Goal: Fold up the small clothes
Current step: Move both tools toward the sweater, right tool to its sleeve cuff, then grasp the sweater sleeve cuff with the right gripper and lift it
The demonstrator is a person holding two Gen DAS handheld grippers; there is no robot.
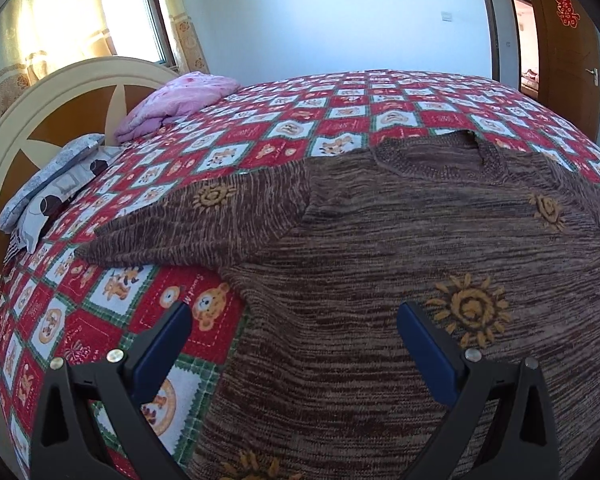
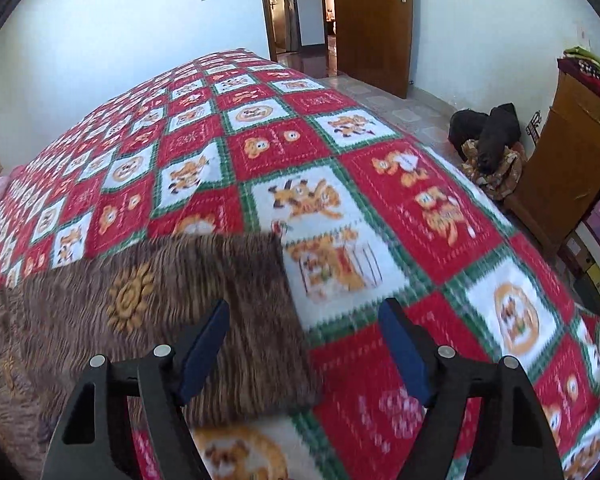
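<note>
Checked fleece bedspread (image 1: 260,136) bears a flat, ribbed brown knit sweater (image 1: 360,260).

A brown sweater (image 1: 380,240) of coarse, fuzzy knit, streaked dark and tan with raised mustard-yellow sun motifs, lies on a bedspread (image 1: 340,96) of soft, matt fleece printed in red, white and green squares. The left gripper (image 1: 294,320) is matt black plastic with bright metal pins at its joints; its fingers (image 1: 424,344) carry smooth dark-blue pads. The right gripper (image 2: 304,320) looks the same. A pink quilt (image 1: 180,100) appears puffy and faintly sheeny. The headboard (image 1: 60,92) is painted wood, cream over brown, with a smooth finish. The door (image 2: 372,20) is varnished brown wood with a metal handle. Floor tiles (image 2: 420,112) shine glossy.
</note>
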